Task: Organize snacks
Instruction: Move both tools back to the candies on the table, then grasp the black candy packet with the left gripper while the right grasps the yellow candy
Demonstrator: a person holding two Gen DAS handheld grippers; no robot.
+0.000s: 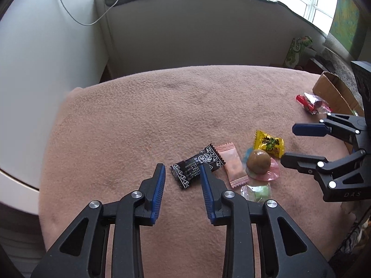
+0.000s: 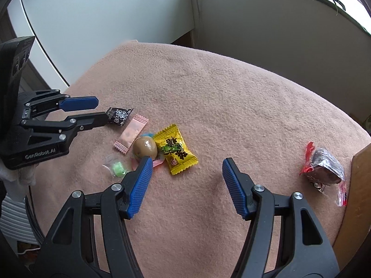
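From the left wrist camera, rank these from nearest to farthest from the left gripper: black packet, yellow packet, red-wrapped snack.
1. black packet, at the left gripper's fingertips.
2. yellow packet, farther right.
3. red-wrapped snack, far right beside the cardboard box.

On a dusty-pink blanket [image 1: 162,115] lie a black wrapper with white ring patterns [image 1: 197,165], a pale pink packet [image 1: 231,165], a yellow packet with green and black print [image 1: 269,143], a brown ball [image 1: 258,161], a clear packet holding green [image 1: 257,192], and a red-and-clear wrapper [image 1: 313,104].
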